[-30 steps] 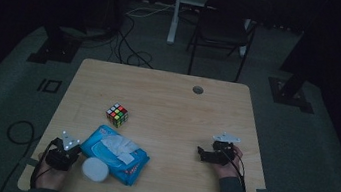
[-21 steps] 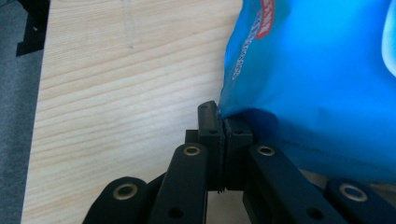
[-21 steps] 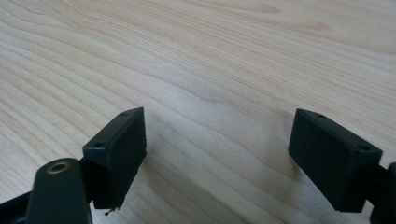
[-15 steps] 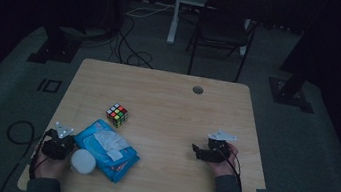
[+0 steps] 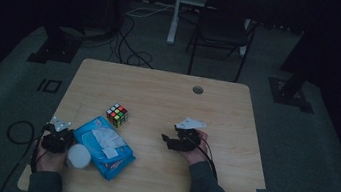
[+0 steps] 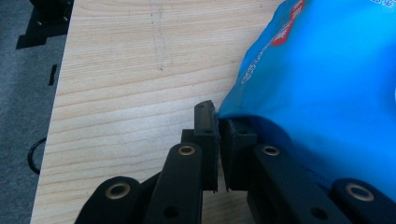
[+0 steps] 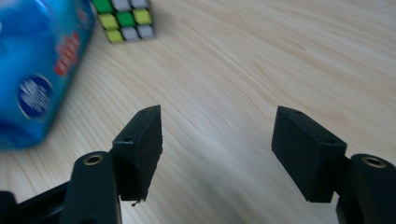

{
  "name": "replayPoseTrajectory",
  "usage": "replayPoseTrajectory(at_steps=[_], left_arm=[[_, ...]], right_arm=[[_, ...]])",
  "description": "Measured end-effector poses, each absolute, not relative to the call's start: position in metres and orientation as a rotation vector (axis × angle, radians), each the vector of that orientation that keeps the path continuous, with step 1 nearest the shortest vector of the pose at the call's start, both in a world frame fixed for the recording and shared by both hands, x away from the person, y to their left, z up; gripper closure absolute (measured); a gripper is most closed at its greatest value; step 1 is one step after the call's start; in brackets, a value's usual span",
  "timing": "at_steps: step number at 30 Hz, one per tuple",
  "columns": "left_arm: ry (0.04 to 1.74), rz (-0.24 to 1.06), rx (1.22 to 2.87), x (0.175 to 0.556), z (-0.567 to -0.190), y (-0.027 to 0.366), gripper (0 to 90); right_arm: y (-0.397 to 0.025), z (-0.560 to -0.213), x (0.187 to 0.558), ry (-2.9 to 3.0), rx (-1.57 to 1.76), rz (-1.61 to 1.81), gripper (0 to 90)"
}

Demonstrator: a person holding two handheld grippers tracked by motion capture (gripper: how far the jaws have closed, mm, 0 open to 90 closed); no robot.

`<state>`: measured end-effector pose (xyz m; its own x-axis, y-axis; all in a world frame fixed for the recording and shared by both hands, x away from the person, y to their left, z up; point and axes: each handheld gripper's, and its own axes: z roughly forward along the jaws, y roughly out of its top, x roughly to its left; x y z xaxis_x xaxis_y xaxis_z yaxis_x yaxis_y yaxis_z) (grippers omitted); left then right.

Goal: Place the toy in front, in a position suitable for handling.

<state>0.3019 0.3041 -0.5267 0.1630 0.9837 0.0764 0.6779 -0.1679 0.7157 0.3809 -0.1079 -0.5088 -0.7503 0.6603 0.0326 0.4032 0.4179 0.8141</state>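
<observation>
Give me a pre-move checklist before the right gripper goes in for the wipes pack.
1. Left gripper clamped on the pack: ok, jaws shut on the edge of the blue wipes pack.
2. Right gripper ready: ok, jaws wide open with nothing between them.
3. Path to the pack: ok, bare table lies between the right gripper and the pack.
4. Puzzle cube out of the way: ok, beside the pack's far corner, apart from it.
5. White wipe reachable: ok, it lies bunched on top of the pack.
6. Pack flat on the table: cannot tell.
</observation>
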Motion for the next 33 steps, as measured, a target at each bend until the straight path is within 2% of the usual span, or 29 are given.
replayPoseTrajectory(at_steps=[10, 17, 33], left_arm=[[1.573, 0.776, 1.874, 0.299, -0.530, 0.306, 80.5], [1.571, 0.789, 1.854, 0.295, -0.531, 0.307, 77.2], [1.550, 0.795, 1.845, 0.293, -0.531, 0.308, 80.3]], right_arm=[[-0.035, -0.505, 0.399, 2.453, 0.811, 1.301, 32.8], [-0.005, -0.504, 0.410, 2.474, 0.781, 1.306, 29.5], [0.055, -0.505, 0.443, 2.536, 0.761, 1.228, 20.7]])
